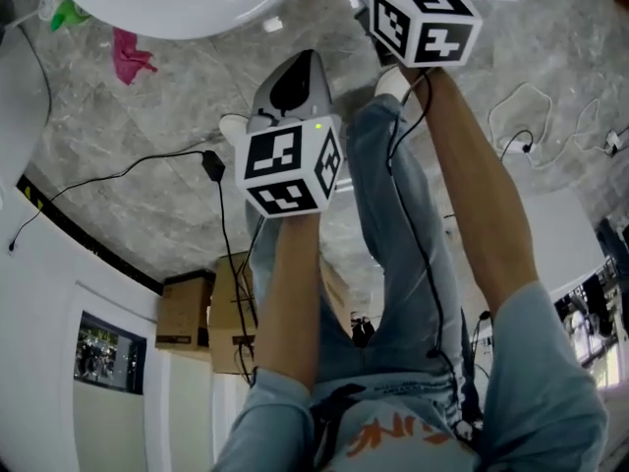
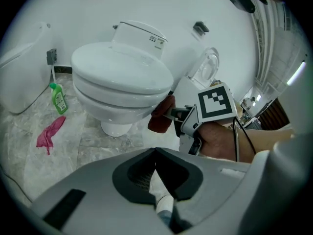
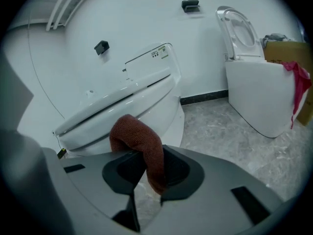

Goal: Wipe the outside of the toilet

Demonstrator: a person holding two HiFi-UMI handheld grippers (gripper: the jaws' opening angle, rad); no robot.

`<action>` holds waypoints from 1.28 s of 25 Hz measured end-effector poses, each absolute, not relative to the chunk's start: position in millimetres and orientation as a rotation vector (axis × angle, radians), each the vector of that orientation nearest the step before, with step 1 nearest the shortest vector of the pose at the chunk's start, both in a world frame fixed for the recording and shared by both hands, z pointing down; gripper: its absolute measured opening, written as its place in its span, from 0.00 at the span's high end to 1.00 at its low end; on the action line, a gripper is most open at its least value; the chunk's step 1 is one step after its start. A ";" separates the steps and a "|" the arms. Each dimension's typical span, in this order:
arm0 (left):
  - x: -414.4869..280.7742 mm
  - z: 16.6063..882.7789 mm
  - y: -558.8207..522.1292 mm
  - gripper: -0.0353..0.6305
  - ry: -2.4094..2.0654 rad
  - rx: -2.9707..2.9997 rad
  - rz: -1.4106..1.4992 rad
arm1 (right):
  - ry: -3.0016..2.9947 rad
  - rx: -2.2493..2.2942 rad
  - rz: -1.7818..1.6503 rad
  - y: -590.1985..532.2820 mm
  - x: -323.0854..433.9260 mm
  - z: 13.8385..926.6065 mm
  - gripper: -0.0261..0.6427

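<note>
Toilet (image 2: 122, 77) beside cloth (image 3: 137, 133); right hand-held gripper (image 3: 147, 153) clamps cloth.

Toilet (image 1: 177, 3) cropped by head view's top edge; base unseen.

No word or number is legible in any view.
Left marker cube (image 1: 290, 165): black-and-white square code patterns on each visible face. Right marker cube (image 1: 425, 20): same.
Label (image 2: 156, 40) on the front of the toilet cistern (image 2: 137, 31): dark print, too small to read.
Green bottle (image 2: 58, 99) on the floor, left of the toilet: label print not resolved.
Orange lettering (image 1: 393, 431) on the shirt, near edge: cut off, unreadable.
</note>
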State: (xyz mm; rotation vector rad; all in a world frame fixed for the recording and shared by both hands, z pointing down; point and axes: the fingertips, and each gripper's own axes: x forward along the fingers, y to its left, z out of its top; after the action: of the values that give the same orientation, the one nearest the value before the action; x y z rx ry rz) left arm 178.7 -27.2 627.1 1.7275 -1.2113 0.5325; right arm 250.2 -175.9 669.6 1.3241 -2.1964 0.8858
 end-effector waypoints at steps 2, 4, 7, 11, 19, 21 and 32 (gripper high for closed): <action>186.2 626.5 -30.9 0.96 -1.222 1.717 0.509 | -2.210 1.284 0.870 -178.6 251.1 669.6 0.83; 188.7 626.9 -31.7 0.96 -1.228 1.709 0.491 | -2.210 1.254 0.861 -175.6 252.2 672.2 0.83; 180.0 630.0 -28.4 0.96 -1.233 1.698 0.471 | -2.187 1.229 0.841 -159.1 257.4 681.2 0.83; 147.0 635.5 -20.5 0.96 -1.248 1.689 0.463 | -2.123 1.201 0.849 -116.2 256.8 697.8 0.84; 59.0 649.3 7.8 0.96 -1.311 1.657 0.446 | -2.154 1.149 0.852 -49.8 180.5 708.0 0.85; 40.9 656.7 16.0 0.96 -1.325 1.641 0.435 | -2.187 1.130 0.816 -42.0 155.4 713.7 0.85; -21.4 681.3 42.2 0.96 -1.340 1.619 0.385 | -2.255 1.187 0.843 -47.5 62.7 741.6 0.85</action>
State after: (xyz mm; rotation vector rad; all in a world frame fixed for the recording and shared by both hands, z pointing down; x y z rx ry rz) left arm -21.4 42.2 681.3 1.6190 -1.3395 0.3855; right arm 62.7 -47.5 741.6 1.1869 -2.2545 0.8429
